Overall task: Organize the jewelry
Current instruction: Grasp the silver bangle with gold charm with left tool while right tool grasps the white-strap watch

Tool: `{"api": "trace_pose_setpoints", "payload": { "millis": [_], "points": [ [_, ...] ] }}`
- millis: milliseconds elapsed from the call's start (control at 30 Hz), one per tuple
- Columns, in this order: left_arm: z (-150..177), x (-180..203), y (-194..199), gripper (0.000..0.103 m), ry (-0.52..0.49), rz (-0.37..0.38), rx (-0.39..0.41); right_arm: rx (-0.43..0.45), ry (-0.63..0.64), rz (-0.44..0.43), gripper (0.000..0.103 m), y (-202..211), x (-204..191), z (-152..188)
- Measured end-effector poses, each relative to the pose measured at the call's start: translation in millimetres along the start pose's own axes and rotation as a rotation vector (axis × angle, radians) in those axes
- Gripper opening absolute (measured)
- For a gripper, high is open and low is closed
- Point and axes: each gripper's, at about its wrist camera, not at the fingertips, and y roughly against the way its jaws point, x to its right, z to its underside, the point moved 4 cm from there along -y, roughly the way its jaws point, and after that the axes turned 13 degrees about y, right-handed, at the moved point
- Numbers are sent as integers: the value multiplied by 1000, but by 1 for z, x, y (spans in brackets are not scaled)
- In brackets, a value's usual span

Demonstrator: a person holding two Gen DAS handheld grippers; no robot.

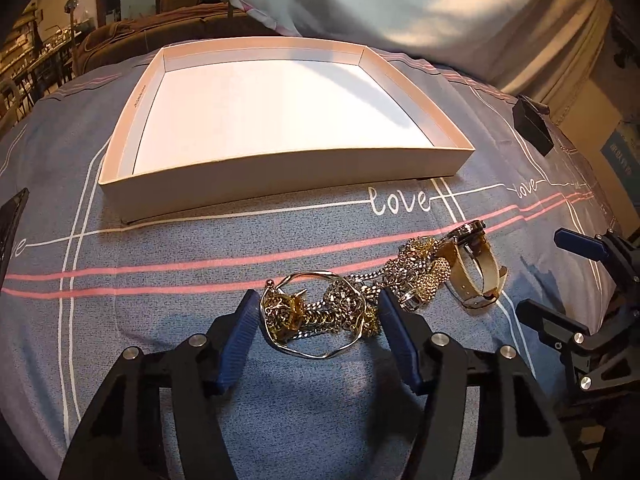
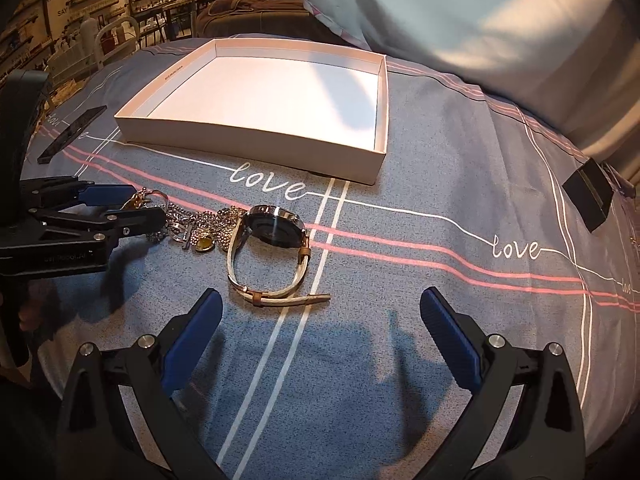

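A tangle of gold and silver chains (image 1: pixel 416 268) lies on the blue bedsheet, with a thin silver bangle (image 1: pixel 320 354) at its left end and a cream-strapped watch (image 2: pixel 276 228) at its right end. My left gripper (image 1: pixel 318 300) is down on the sheet astride the bangle and the chains inside it. Its blue pads (image 1: pixel 240 332) stand close beside the bangle's edges, with a sliver of gap on the left. My right gripper (image 2: pixel 320 312) stands wide open over bare sheet, just short and right of the watch strap. An empty white box (image 1: pixel 280 176) sits beyond the pile.
A flat black slab (image 2: pixel 72 132) lies on the sheet left of the box. A small black block (image 2: pixel 592 196) rests near the bed's right edge. Pale bedding (image 1: pixel 440 8) is heaped behind the box. A room with shelves shows beyond the far left.
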Motion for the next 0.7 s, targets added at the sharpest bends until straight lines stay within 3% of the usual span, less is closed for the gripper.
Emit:
{"api": "trace_pose_setpoints", "payload": {
  "millis": [167,233,433,467,533,567,667,700],
  "points": [
    [2,0,5,58,5,-2,12,7,10,-12,98,0,-4,-3],
    [-1,-2,12,46,4,-17,33,10,14,-25,98,-1,-6,-4],
    [-6,-15,25,46,27,-26,51,-3,-7,-83,98,-11,-10,-9],
    [-4,-15,26,47,29,-24,39,-2,-9,-86,98,-11,-11,-10],
    [3,-15,28,76,28,-29,26,4,-3,-84,98,-9,-13,-11],
    [6,-14,30,81,26,-38,39,4,-1,-84,98,-8,-14,-11],
    [9,-8,23,81,-27,-70,45,-2,0,-89,98,-9,-16,-11],
    [8,-7,20,74,-36,-79,53,-3,4,-90,98,-9,-17,-11]
  ]
}}
